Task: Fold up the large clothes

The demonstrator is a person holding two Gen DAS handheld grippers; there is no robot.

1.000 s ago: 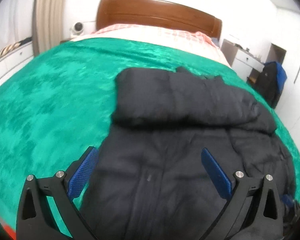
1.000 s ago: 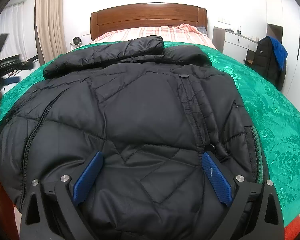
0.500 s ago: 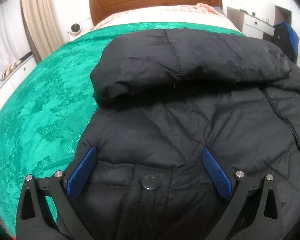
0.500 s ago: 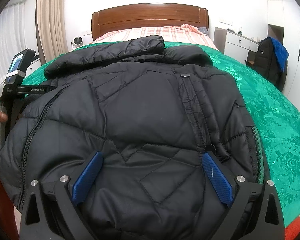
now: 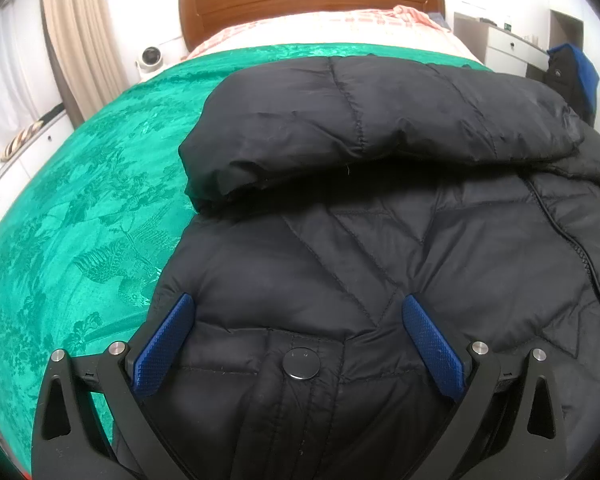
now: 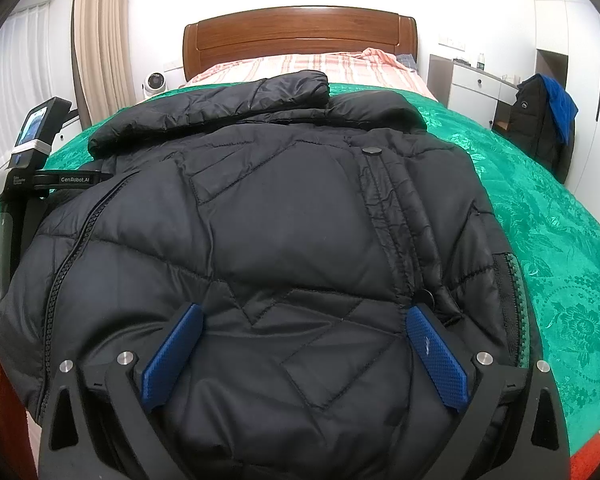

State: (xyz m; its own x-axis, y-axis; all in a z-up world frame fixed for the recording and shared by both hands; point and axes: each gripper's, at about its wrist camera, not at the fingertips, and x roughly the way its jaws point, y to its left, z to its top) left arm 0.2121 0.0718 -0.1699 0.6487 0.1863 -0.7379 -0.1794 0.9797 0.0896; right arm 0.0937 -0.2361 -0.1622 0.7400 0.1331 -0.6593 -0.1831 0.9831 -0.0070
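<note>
A large black quilted puffer jacket point(image 6: 292, 232) lies spread on the green bedspread point(image 6: 560, 240), collar end toward the headboard, with a sleeve point(image 5: 372, 120) folded across its upper part. My left gripper point(image 5: 298, 336) is open, low over the jacket's left edge, a snap button point(image 5: 301, 363) between its blue pads point(image 5: 164, 344). My right gripper point(image 6: 304, 344) is open, low over the jacket's near hem, straddling quilted fabric. The left gripper's body point(image 6: 24, 168) shows at the left of the right wrist view.
A wooden headboard point(image 6: 300, 40) and striped pink bedding point(image 6: 308, 66) lie beyond. A white dresser point(image 6: 472, 84) and a chair with dark and blue clothes point(image 6: 544, 116) stand right. A curtain point(image 6: 100, 40) and a small white fan point(image 6: 154, 82) stand left.
My left gripper has swung in from over the bare bedspread and come down close over the jacket's left side. My right gripper has hardly moved.
</note>
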